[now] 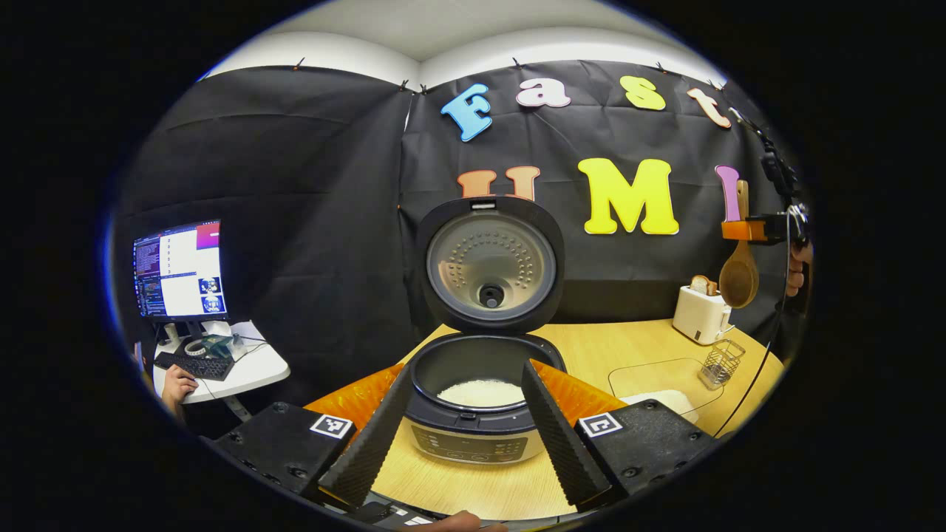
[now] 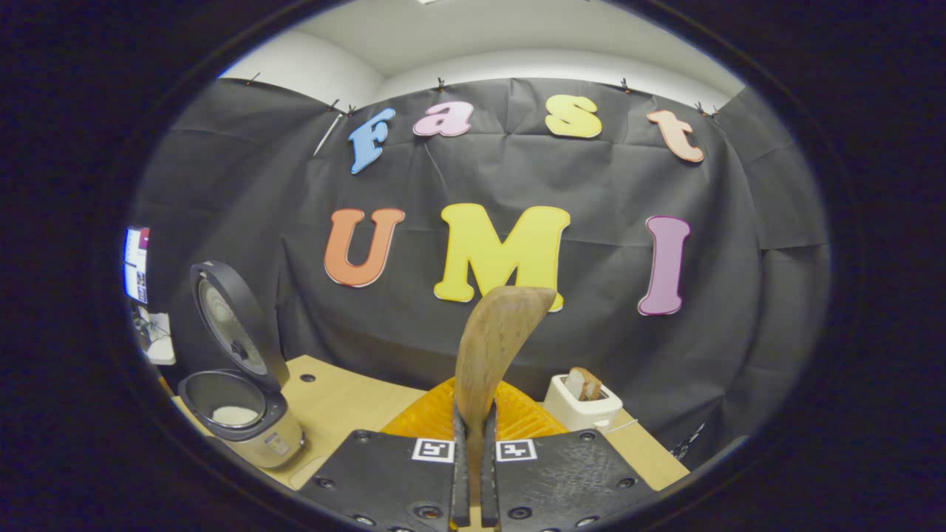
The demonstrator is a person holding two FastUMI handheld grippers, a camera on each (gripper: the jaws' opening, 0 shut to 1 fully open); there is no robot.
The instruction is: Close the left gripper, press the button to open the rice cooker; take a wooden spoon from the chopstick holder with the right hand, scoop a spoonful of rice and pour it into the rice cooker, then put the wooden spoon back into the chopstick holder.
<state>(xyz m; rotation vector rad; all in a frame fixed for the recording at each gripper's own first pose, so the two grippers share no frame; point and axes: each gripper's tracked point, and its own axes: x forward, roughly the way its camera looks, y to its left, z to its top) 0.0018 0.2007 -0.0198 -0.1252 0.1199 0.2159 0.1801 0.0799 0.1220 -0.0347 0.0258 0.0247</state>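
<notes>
The rice cooker (image 1: pixel 480 399) stands on the pale wood-grain tabletop (image 1: pixel 591 355) with its round lid (image 1: pixel 491 262) swung upright behind the pot. That leaves the dark inner bowl exposed, and white rice (image 1: pixel 480 391) lies heaped at its bottom. The lid's inner plate is dull metal, dotted with small dimples around a central vent. The cooker's body is smooth, with a pale control panel on its front.

The left tool (image 1: pixel 467 417) sits just in front of the cooker with its two ribbed black fingers spread apart, gripping nothing. Judging by the raised lid, its button-pressing work looks finished, so it simply waits there.

The right tool (image 2: pixel 470 473) is clenched on the handle of the wooden spoon (image 2: pixel 491 355), both fingers pressing the flat wood between them. In the left gripper view that tool (image 1: pixel 746 230) is raised well to the right of the cooker, with the spoon (image 1: pixel 739 277) hanging bowl-down from it. Held that way it suits lowering the spoon back into a container.

The chopstick holder (image 1: pixel 720 363), a small wire-mesh cup, stands on the tabletop to the right of the cooker, roughly below the spoon. A white toaster (image 1: pixel 702 314) with bread in its slot stands just behind it. Whether any grains cling to the spoon's bowl is too small to tell, though it looks empty.
</notes>
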